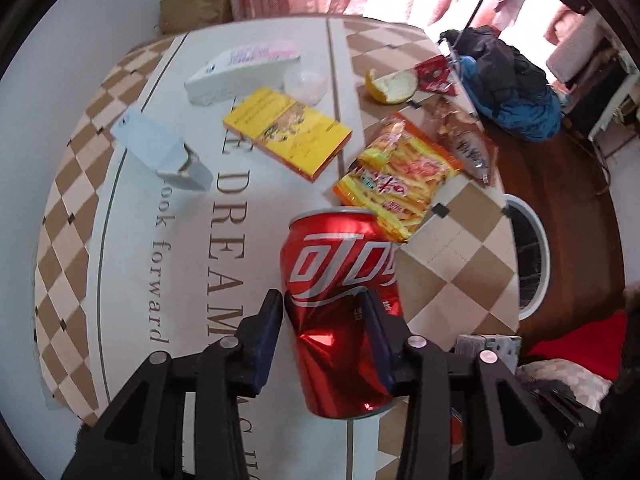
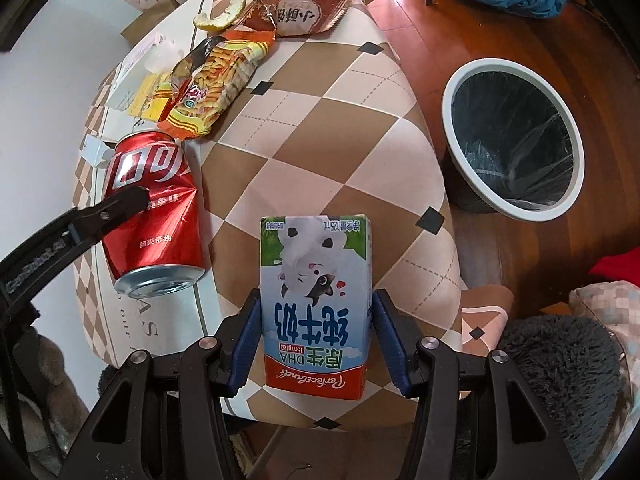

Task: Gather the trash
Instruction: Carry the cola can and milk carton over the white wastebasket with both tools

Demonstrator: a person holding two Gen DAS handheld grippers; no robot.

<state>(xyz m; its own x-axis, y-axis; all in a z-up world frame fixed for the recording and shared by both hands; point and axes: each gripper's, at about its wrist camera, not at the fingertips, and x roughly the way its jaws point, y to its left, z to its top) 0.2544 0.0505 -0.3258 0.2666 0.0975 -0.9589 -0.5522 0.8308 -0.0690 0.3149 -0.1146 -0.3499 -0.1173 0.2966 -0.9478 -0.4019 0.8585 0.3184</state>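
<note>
Checkered table (image 2: 320, 128) holds wrappers (image 2: 216, 76). Left gripper (image 1: 326, 322) clamps the dented can (image 1: 340, 280), right gripper (image 2: 316, 336) the carton (image 2: 316, 300), seemingly firmly. Swing each fully over the bin (image 2: 512, 136) before releasing.

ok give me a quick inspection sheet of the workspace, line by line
surface: table under a brown and cream checked cloth.
job's things: dented red cola can in the left tongs; small milk carton in the right tongs; yellow snack bag, brown wrapper, red wrapper and citrus peel lie on the table.
clutter: yellow box, white box, open white carton.
grippers: both shut on their loads.
cables: nothing seen.
surroundings: lined white-rimmed bin on the wooden floor beside the table; blue and dark clothes heaped beyond.
</note>
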